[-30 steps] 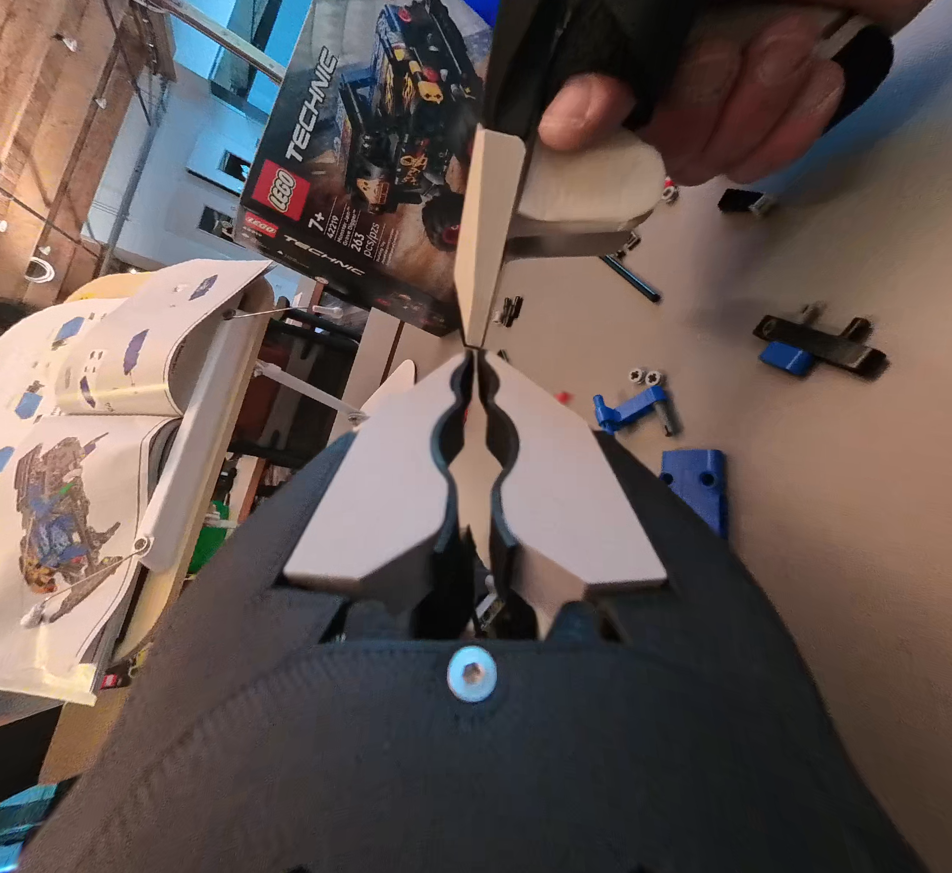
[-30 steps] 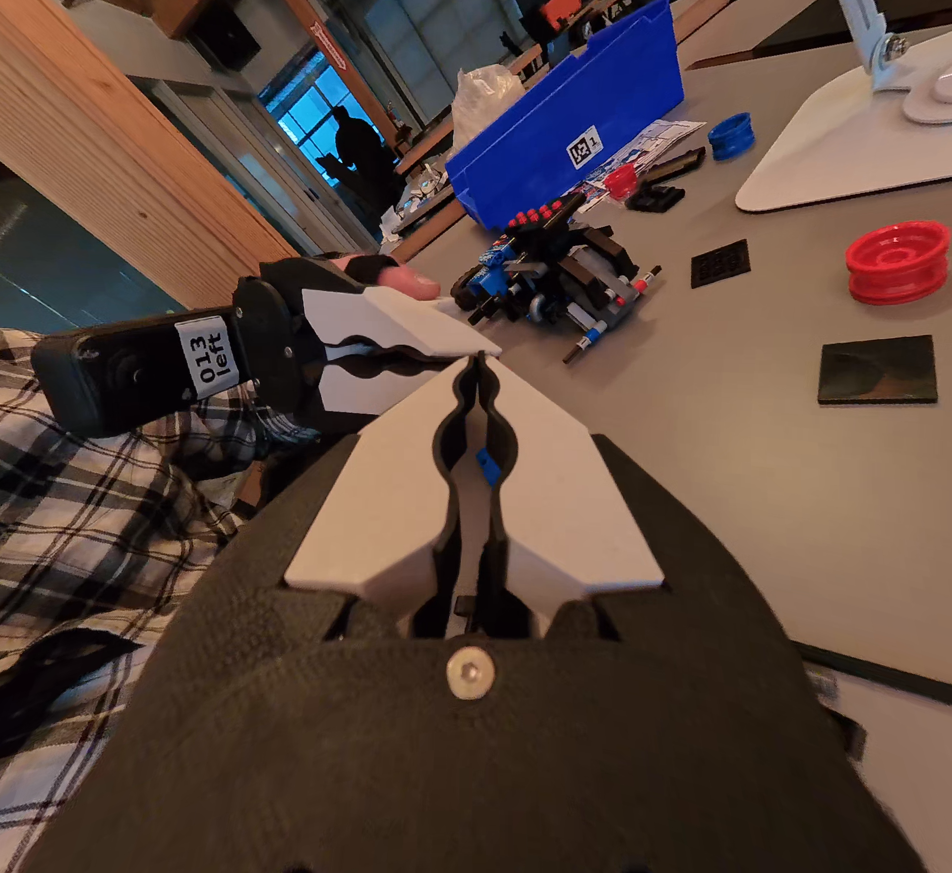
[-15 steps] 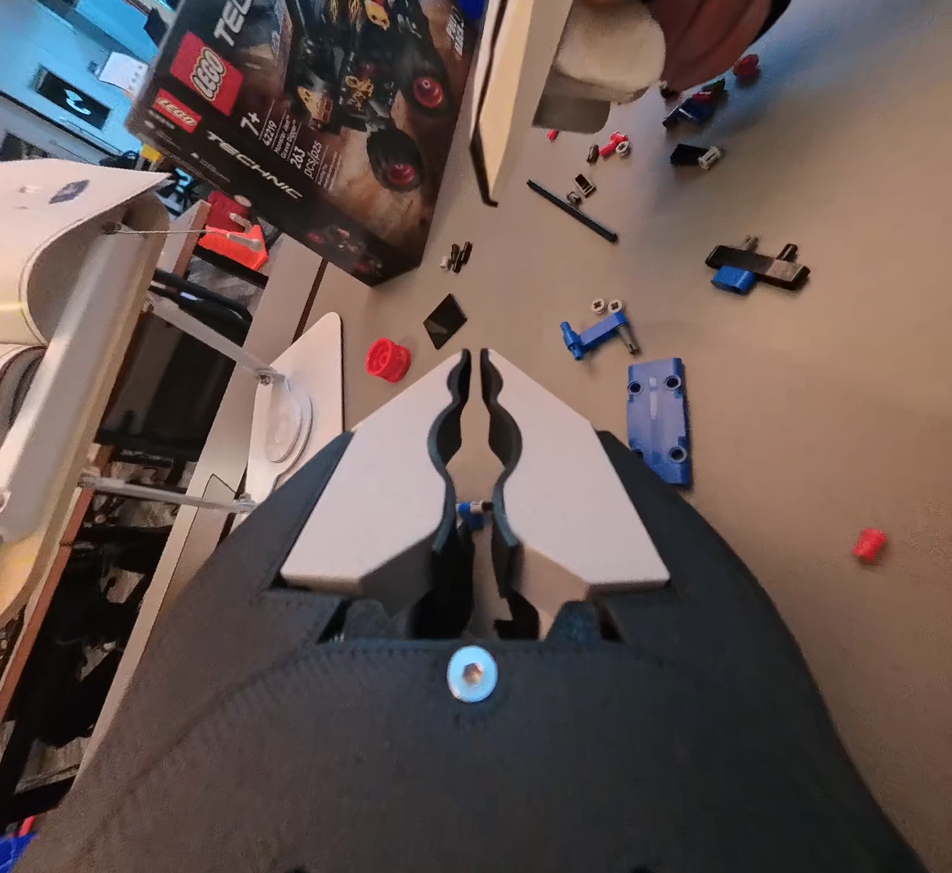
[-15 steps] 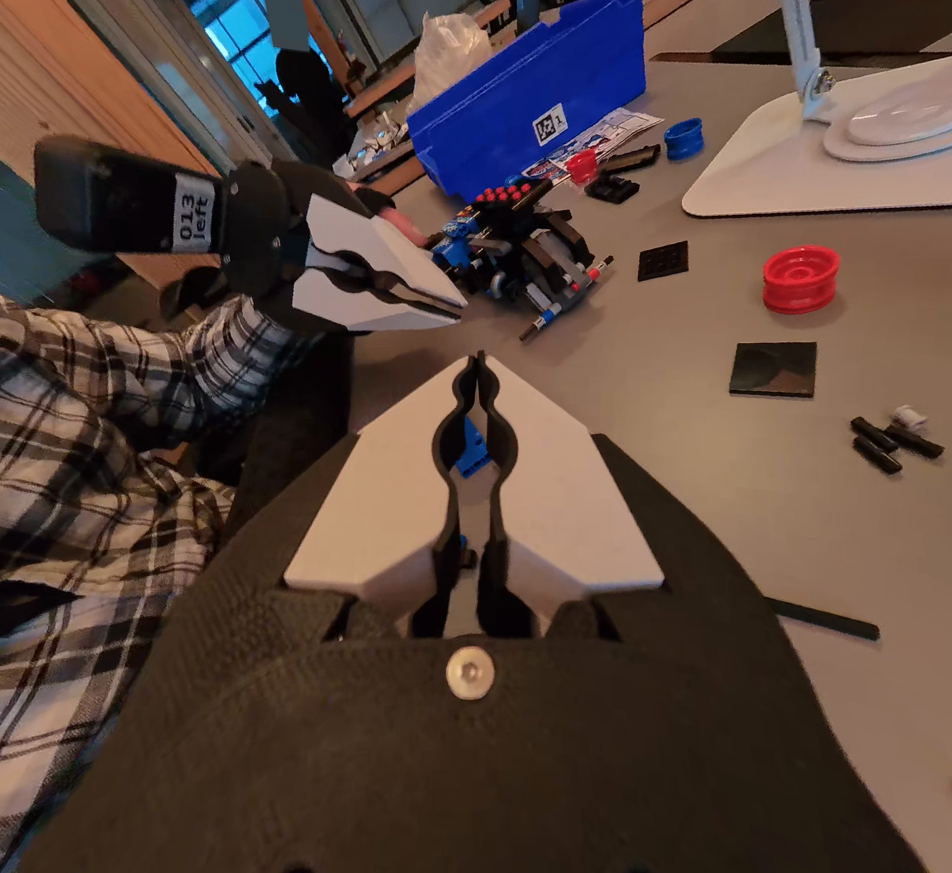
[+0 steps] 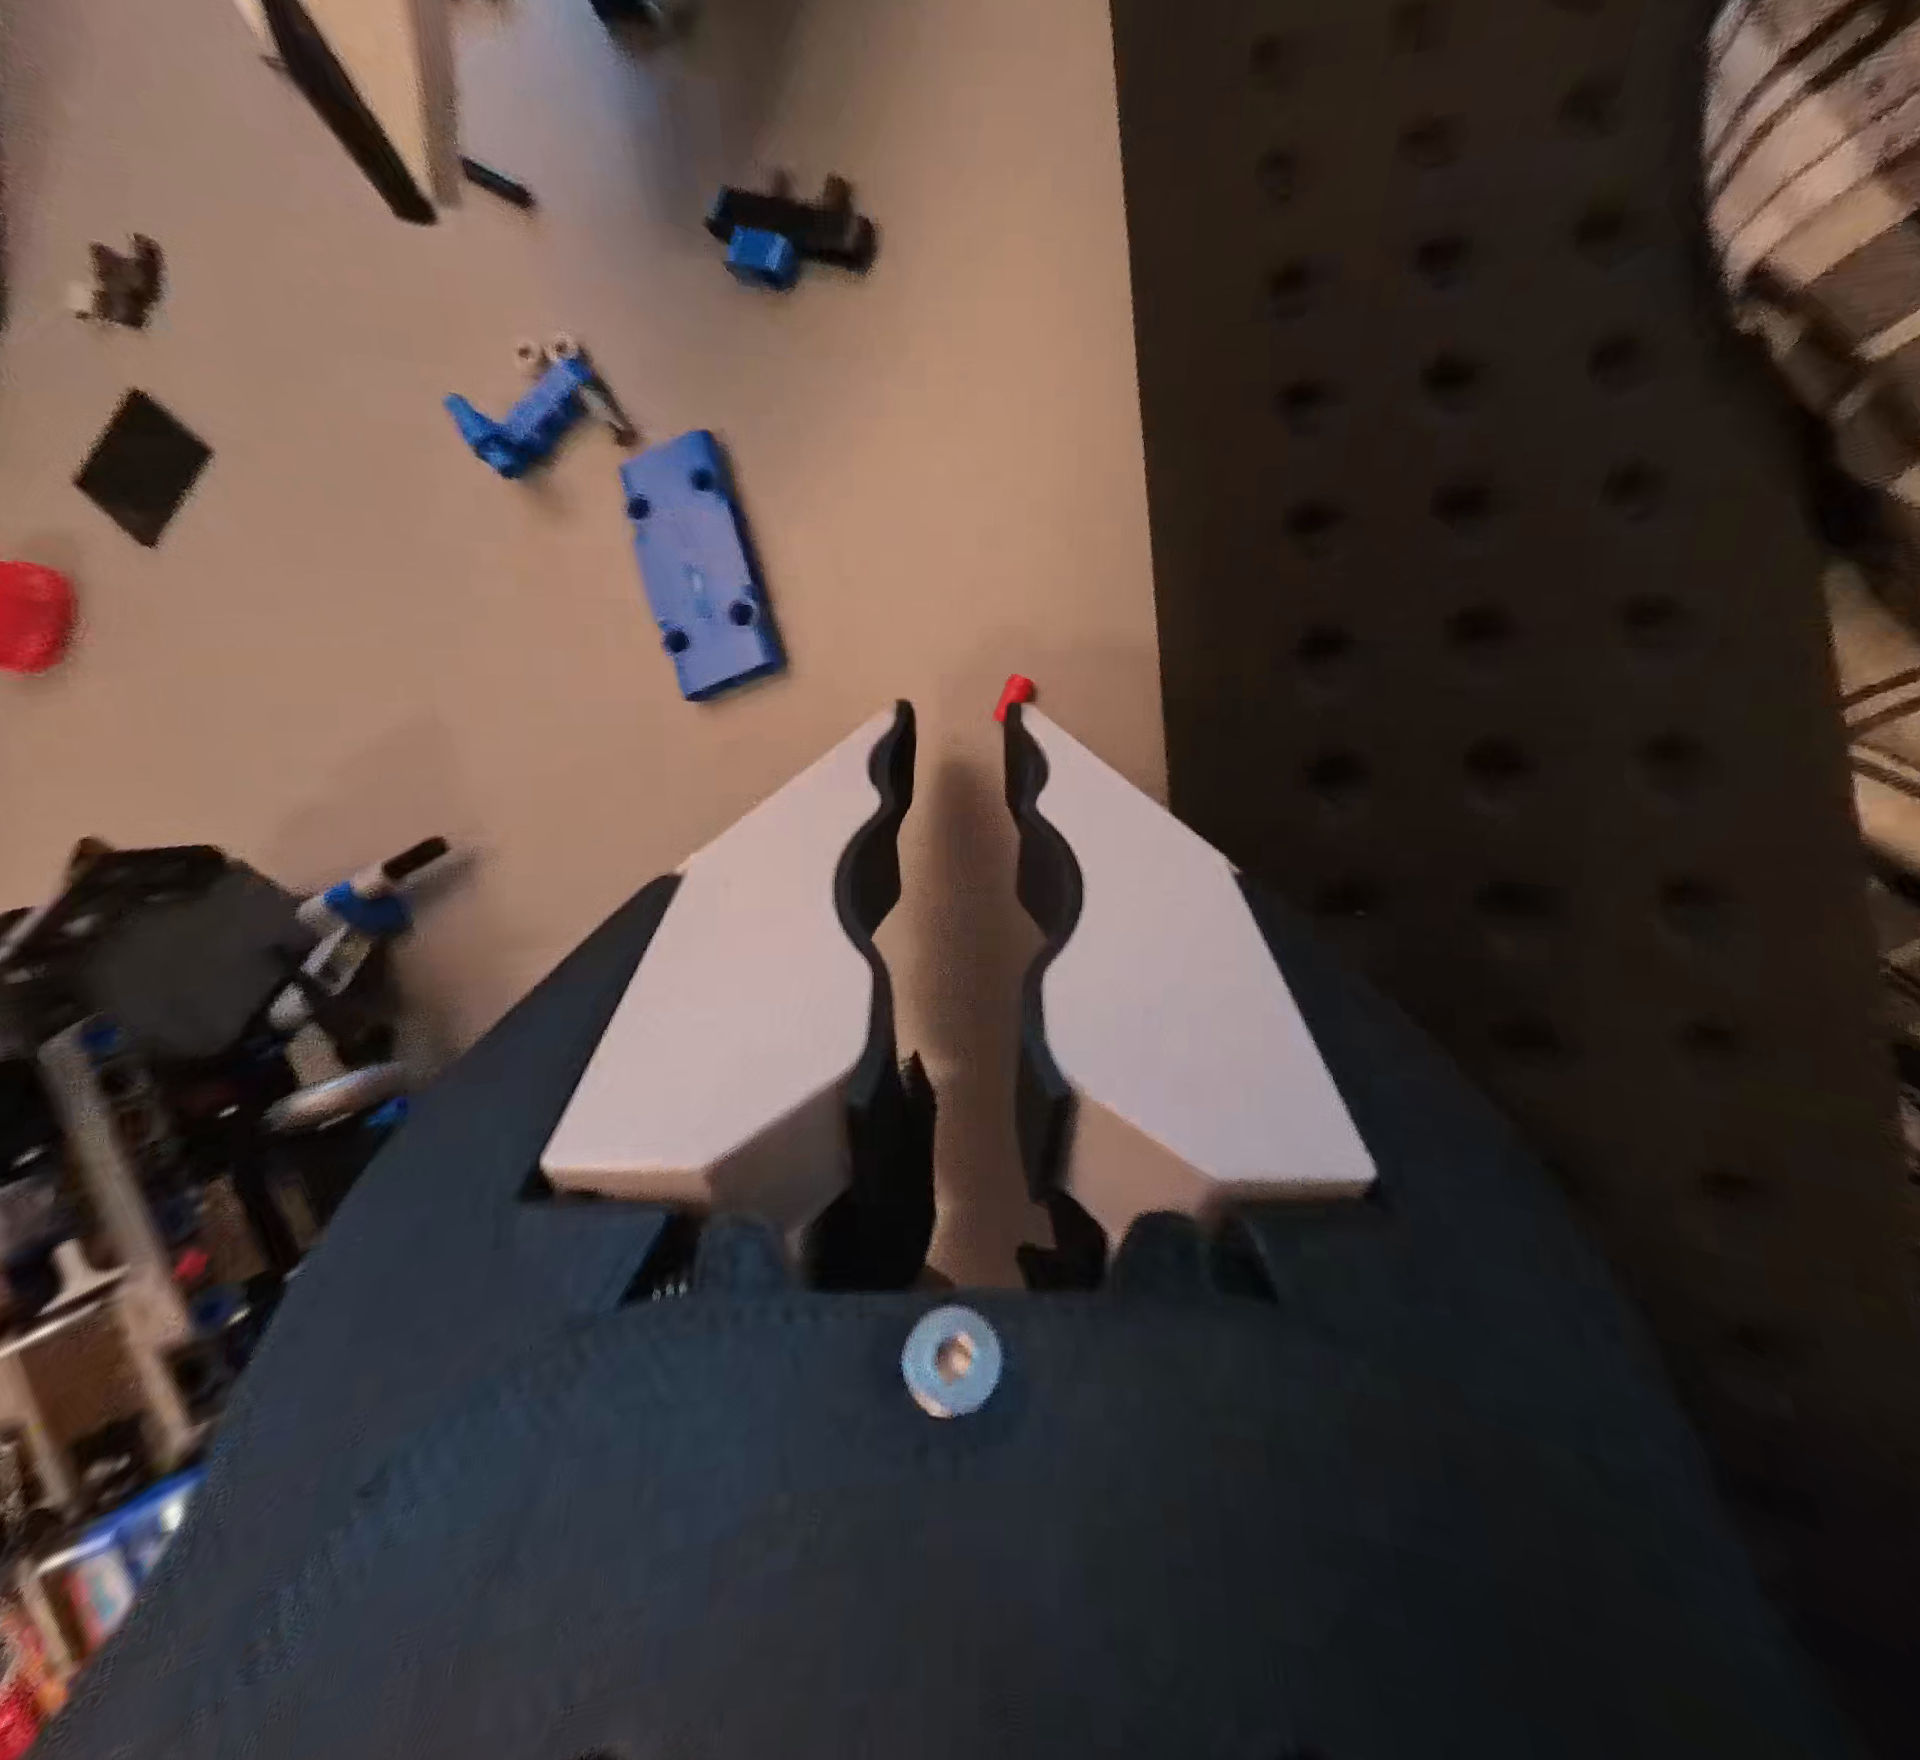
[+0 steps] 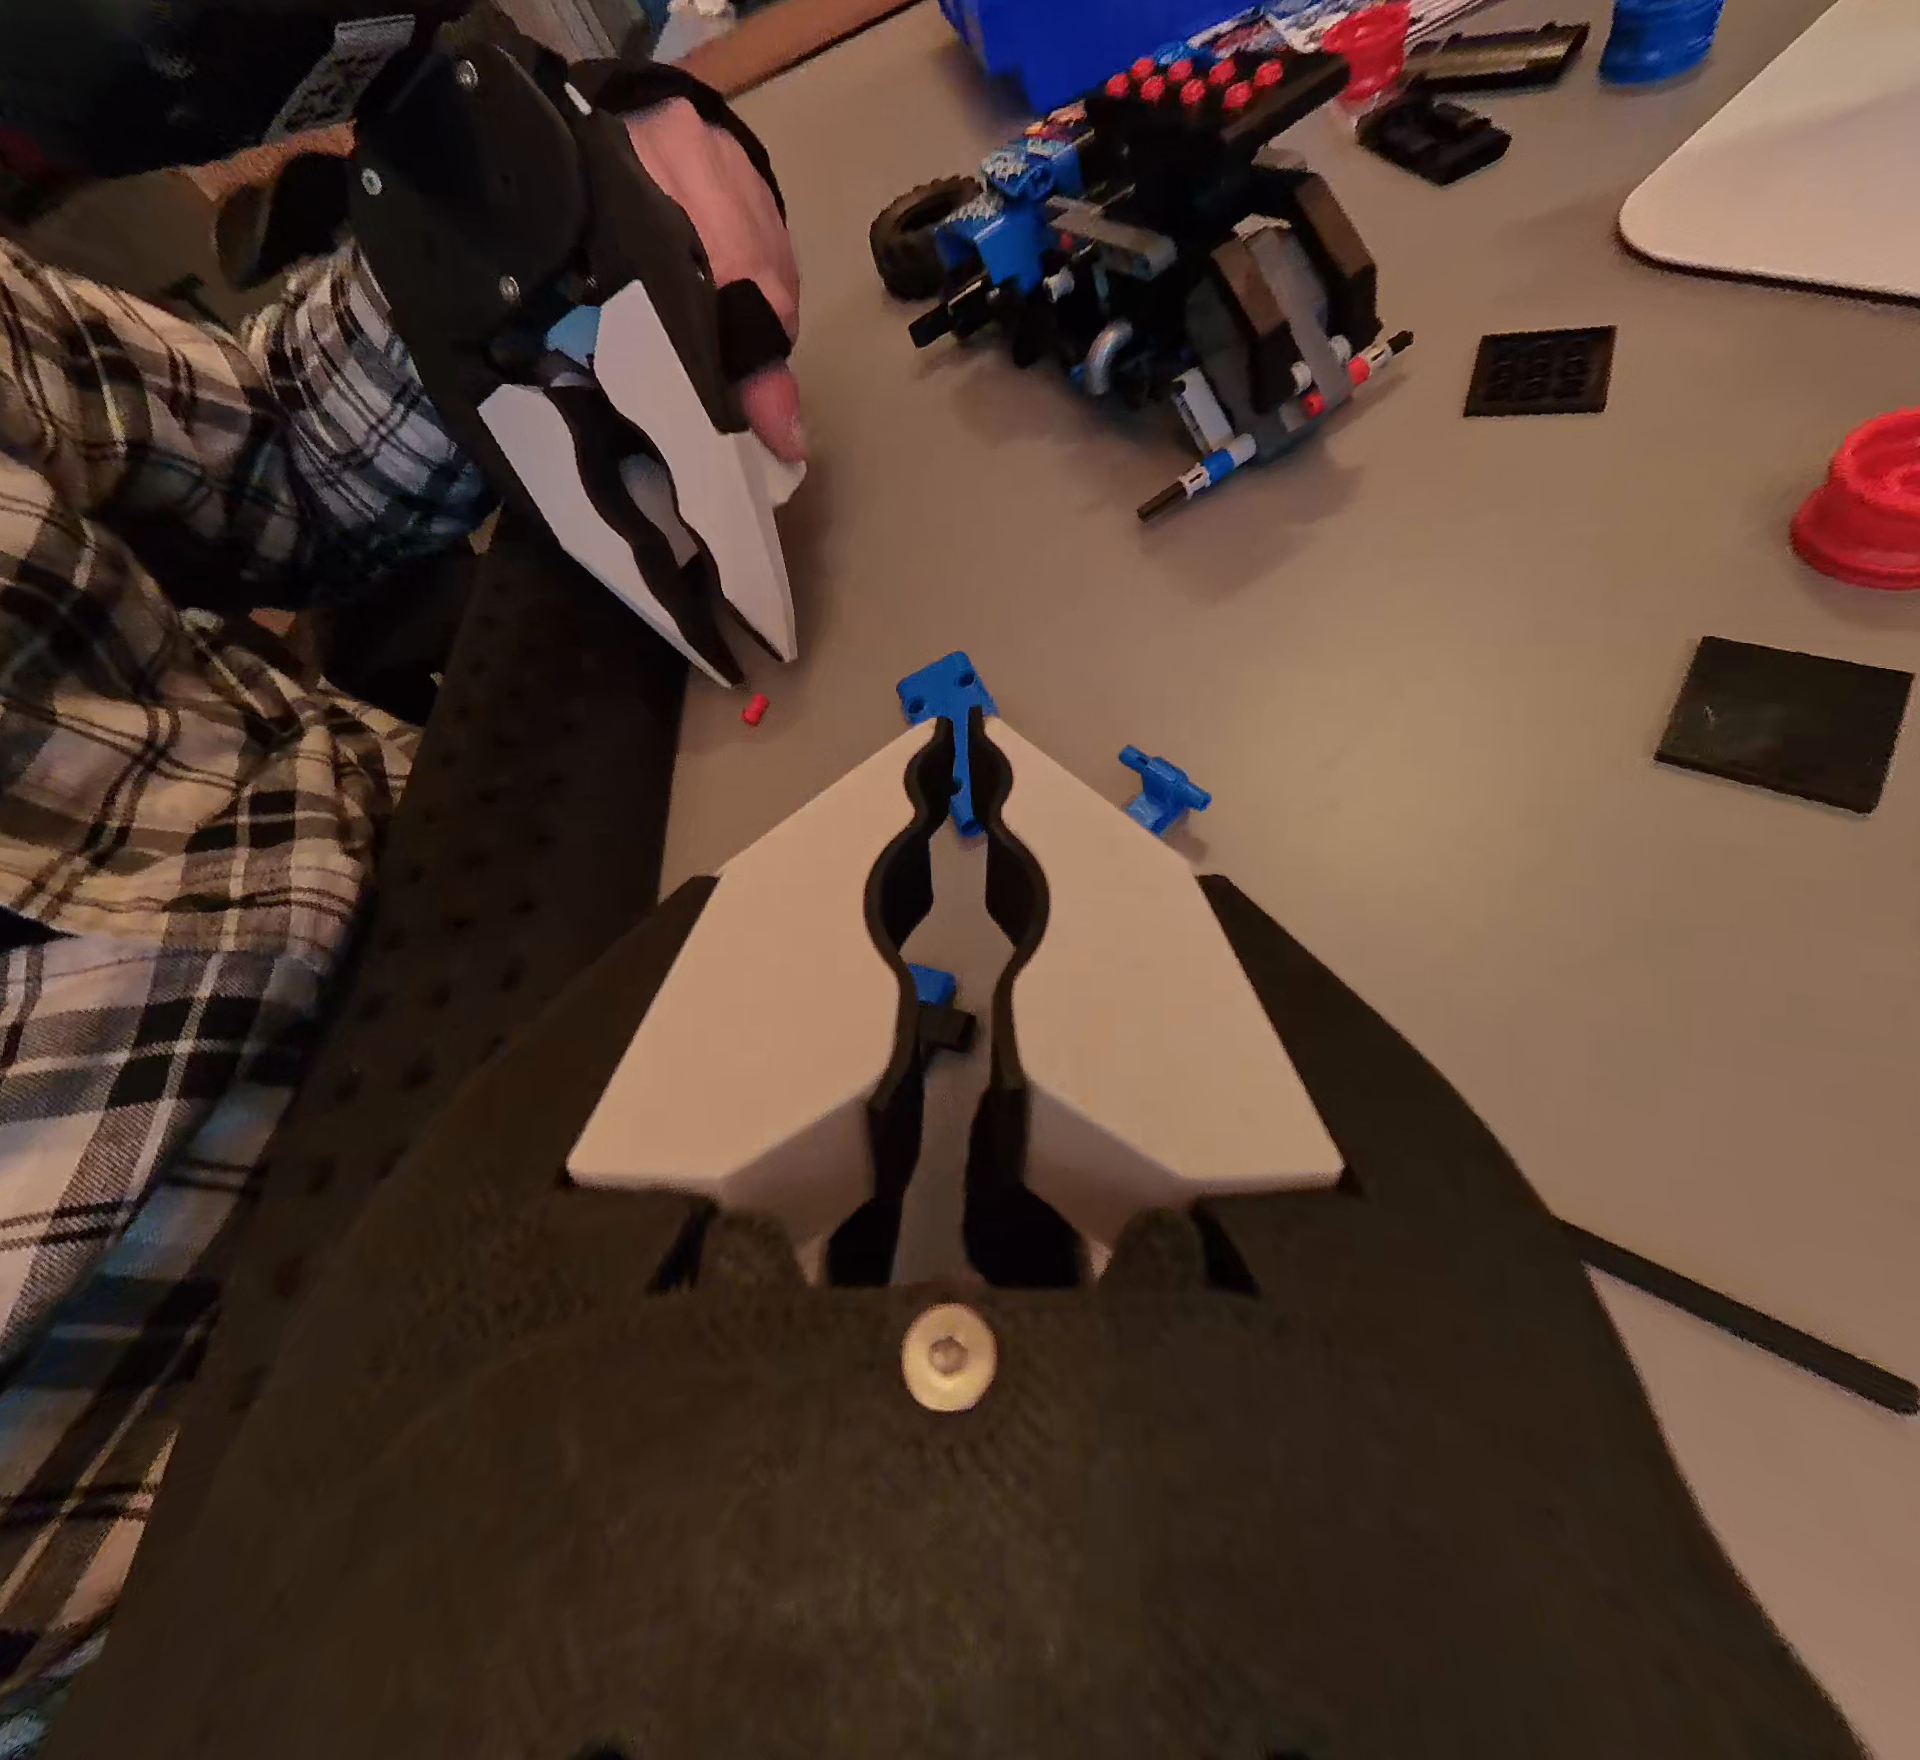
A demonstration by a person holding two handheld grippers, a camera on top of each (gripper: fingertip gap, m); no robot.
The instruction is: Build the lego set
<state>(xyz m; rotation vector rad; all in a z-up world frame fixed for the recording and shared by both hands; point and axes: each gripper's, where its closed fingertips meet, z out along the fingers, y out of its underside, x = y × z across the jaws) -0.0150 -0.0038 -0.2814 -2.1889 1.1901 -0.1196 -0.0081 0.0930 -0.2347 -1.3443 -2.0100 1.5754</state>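
Build is sitting roughly half-finished: the partly assembled vehicle (image 6: 1132,256) is resting at twelve o'clock, loose parts are lying around, the left gripper (image 5: 956,713) is hovering parted beside a red pin (image 5: 1010,694), and the right gripper (image 6: 961,734) is clamping a blue piece (image 6: 940,692).

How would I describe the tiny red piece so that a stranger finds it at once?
Start at the table's near edge. The left claw points down there, and the tiny red piece lies just beyond its tips. It is the only red thing there; its neighbours are blue.

Matt grey table (image 6: 1351,671), glossy plastic red wheel (image 6: 1870,505), plaid cloth sleeve (image 6: 156,671)
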